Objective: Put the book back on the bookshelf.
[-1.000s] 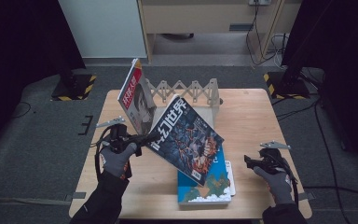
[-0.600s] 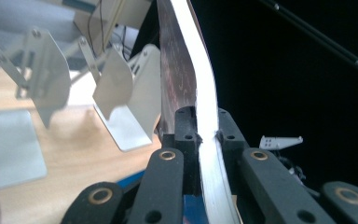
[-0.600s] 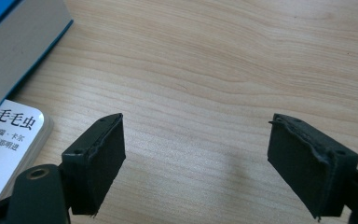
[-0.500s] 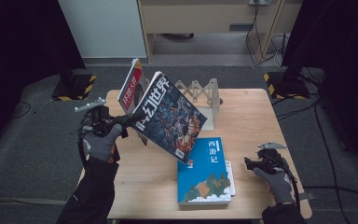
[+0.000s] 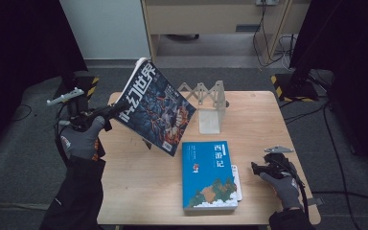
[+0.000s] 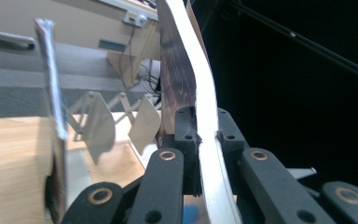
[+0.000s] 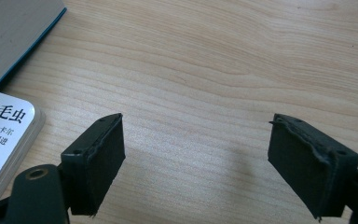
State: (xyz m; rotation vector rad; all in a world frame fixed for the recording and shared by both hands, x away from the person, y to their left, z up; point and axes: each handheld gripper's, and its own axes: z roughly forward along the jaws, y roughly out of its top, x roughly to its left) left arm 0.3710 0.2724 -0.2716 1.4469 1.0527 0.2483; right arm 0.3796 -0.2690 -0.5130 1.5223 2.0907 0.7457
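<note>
Left gripper [image 5: 109,111]: we saw its jaws clamped tight on the edge of the magazine [image 5: 154,108].
Magazine: we found it held tilted in the air above the left part of the table [image 5: 258,120], in front of the folding book stand [image 5: 206,103].
Right gripper [image 5: 256,167]: we saw its jaws standing wide apart with nothing between them, low over bare wood.
Blue book [image 5: 207,175]: we saw it lying flat near the front edge, on top of a white book [image 5: 237,182].

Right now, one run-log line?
left tongs: shut on magazine | right tongs: open, above table | blue book: flat
</note>
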